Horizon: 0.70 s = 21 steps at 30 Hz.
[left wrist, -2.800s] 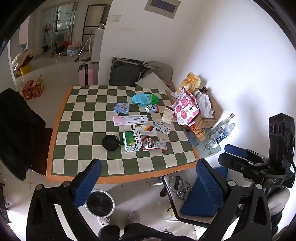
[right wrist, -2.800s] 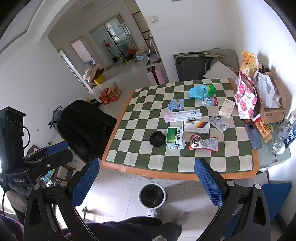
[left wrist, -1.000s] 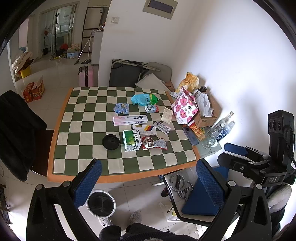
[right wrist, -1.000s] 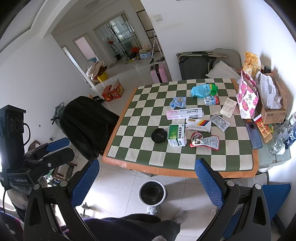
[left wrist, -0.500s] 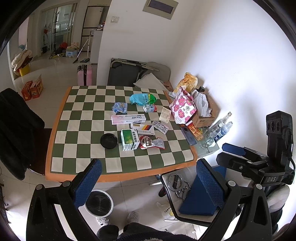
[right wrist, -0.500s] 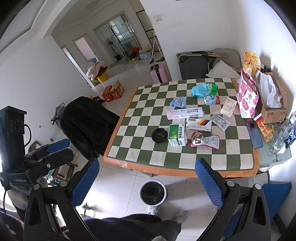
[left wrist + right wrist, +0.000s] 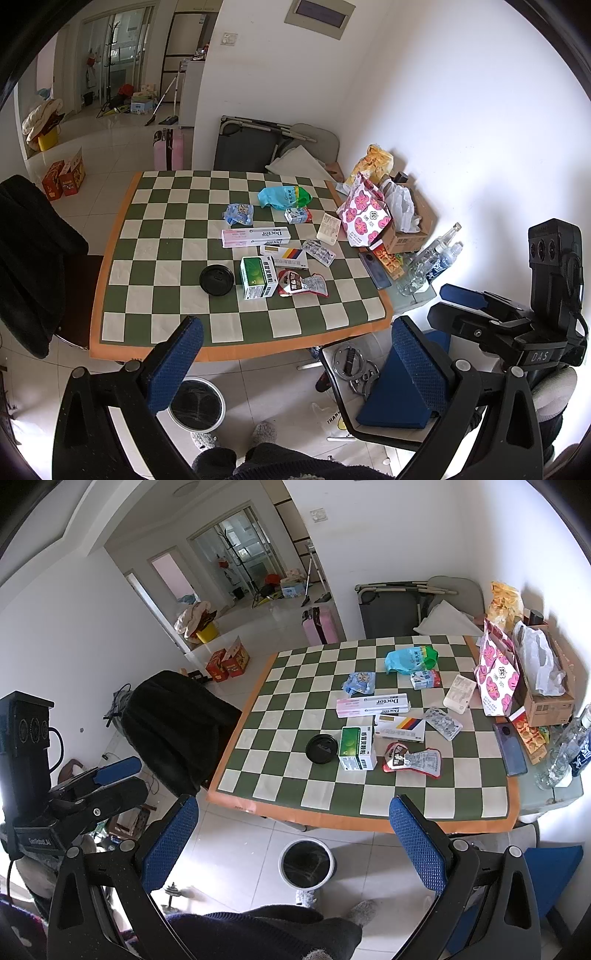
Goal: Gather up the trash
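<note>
While both tongs hang above the floor, short of the table: nothing is gripped.
Left tongs (image 7: 295,354): blue pads spread wide, empty, bottom centre of the left view.
Right tongs (image 7: 293,834): likewise spread apart, empty.
Table (image 7: 114,332): green-and-cream checks, orange border, mid-frame.
Trash: black round lid (image 7: 217,280), green-and-white box (image 7: 258,277) just right of it, crumpled red wrapper (image 7: 301,284) touching the box, pink Doctor carton (image 7: 255,236), blister pack (image 7: 318,252), blue-green bag (image 7: 283,196) farther up.
Bin (image 7: 307,862): round, dark-lined, on the floor below the table's near edge.
</note>
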Motion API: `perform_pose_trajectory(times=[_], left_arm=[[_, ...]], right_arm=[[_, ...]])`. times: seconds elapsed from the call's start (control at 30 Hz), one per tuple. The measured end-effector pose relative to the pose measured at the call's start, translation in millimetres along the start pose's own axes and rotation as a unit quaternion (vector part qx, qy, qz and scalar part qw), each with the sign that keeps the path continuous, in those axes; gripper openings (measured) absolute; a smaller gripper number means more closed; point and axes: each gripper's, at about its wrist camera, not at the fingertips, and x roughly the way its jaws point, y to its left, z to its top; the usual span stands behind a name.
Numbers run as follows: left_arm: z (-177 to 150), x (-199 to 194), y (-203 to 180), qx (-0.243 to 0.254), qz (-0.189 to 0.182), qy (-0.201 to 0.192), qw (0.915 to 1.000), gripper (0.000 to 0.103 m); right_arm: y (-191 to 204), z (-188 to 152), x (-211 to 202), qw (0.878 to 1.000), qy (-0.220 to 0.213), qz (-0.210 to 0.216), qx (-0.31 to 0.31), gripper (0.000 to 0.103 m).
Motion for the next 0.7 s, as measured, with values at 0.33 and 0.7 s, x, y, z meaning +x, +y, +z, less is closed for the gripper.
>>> perform_pose_trajectory(times=[0.33, 0.7], left_arm=[[-0.9, -2.7, 3.8, 0.001, -0.002, 0.004, 1.0000, 0.103], [9.4, 58.2, 52.3, 0.018, 0.162, 0.007, 0.9866, 0.103]], right_arm=[[2.5, -0.4, 0.3, 1.000, 0.001, 0.001, 0.001, 0.103], [1.1, -7.6, 31.5, 0.991, -0.018, -0.109, 0.069, 0.103]])
